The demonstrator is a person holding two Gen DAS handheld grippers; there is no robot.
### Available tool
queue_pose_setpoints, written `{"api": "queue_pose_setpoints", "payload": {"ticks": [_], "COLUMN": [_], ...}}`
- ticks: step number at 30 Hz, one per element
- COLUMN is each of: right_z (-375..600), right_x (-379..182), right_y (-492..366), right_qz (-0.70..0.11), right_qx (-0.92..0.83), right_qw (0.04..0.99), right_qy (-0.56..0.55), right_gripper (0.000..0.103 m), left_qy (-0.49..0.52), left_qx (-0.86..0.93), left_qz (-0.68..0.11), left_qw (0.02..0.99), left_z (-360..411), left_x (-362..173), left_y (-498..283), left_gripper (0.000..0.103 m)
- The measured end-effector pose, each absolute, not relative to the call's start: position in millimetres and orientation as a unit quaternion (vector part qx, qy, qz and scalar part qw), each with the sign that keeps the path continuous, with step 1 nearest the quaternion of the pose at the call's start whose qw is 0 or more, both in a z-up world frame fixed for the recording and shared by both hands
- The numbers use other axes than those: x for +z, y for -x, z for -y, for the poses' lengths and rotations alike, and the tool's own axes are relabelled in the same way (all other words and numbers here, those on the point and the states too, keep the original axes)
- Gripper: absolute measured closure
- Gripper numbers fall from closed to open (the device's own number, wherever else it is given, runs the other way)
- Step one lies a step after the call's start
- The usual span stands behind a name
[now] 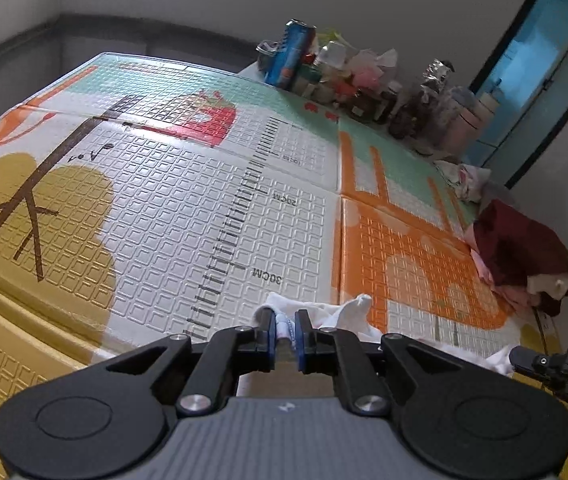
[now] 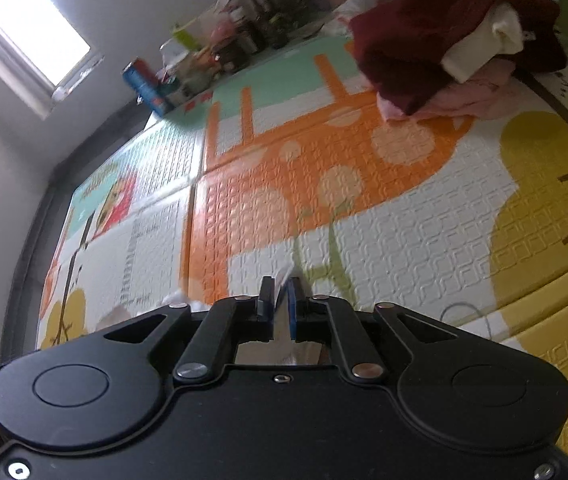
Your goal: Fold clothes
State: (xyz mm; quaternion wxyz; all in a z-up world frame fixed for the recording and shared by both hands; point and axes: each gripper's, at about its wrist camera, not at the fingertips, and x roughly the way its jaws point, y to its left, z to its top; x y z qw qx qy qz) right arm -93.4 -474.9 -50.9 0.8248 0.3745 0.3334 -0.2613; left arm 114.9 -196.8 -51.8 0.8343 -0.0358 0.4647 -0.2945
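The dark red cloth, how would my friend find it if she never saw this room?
Start at the big picture mat and find its orange patch with pale dots. At the far end of that patch sits a small clothes pile. The dark red cloth is the top layer, draped over pink and cream pieces, and it is the darkest thing in the pile.

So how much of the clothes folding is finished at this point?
Not much looks finished. In hand: both the left gripper and right gripper have their jaws pinched on a white garment above the patterned mat, apparently mid-fold. A heap of dark red and pink clothes sits at the mat's far edge; I cannot tell whether it is folded or waiting.
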Motion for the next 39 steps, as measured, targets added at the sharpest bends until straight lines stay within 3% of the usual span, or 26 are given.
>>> {"api": "queue_pose_setpoints", "payload": {"ticks": [2,4,6,16,20,33,36,39], "right_z": [479.5,481.0,480.0,450.2,446.6,440.1,437.8,436.2], "right_x": [-48.2,-47.0,-46.6,-52.7,-59.4,-93.3,-100.1,-104.0], "right_y": [94.8,95.9,96.5,99.6,104.9,96.3,92.0,88.6], "right_qz": [-0.324,-0.322,-0.323,-0.367,-0.378,-0.426,-0.425,-0.425], "right_qx": [-0.263,-0.26,-0.252,-0.228,-0.23,-0.224,-0.214,-0.209], "right_qw": [0.825,0.826,0.826,0.829,0.823,0.792,0.792,0.79], "right_qy": [-0.38,-0.384,-0.387,-0.355,-0.357,-0.376,-0.383,-0.389], "right_gripper": [0.09,0.087,0.085,0.081,0.073,0.065,0.065,0.072], "left_qy": [0.043,0.041,0.035,0.008,-0.004,-0.053,-0.05,-0.041], "left_qx": [-0.29,-0.288,-0.287,-0.283,-0.281,-0.267,-0.28,-0.289], "left_qz": [-0.46,-0.458,-0.458,-0.457,-0.463,-0.504,-0.508,-0.509], "left_qw": [0.838,0.84,0.841,0.843,0.841,0.82,0.813,0.81], "left_z": [196.4,195.6,194.8,190.3,189.4,195.1,198.0,201.9], "left_x": [-50.1,-49.8,-50.2,-52.3,-56.8,-89.2,-92.4,-93.0], "left_y": [-116.8,-116.8,-116.2,-112.8,-110.9,-101.0,-98.4,-96.0], "left_gripper": [0.081,0.064,0.059,0.058,0.057,0.042,0.043,0.055]}}
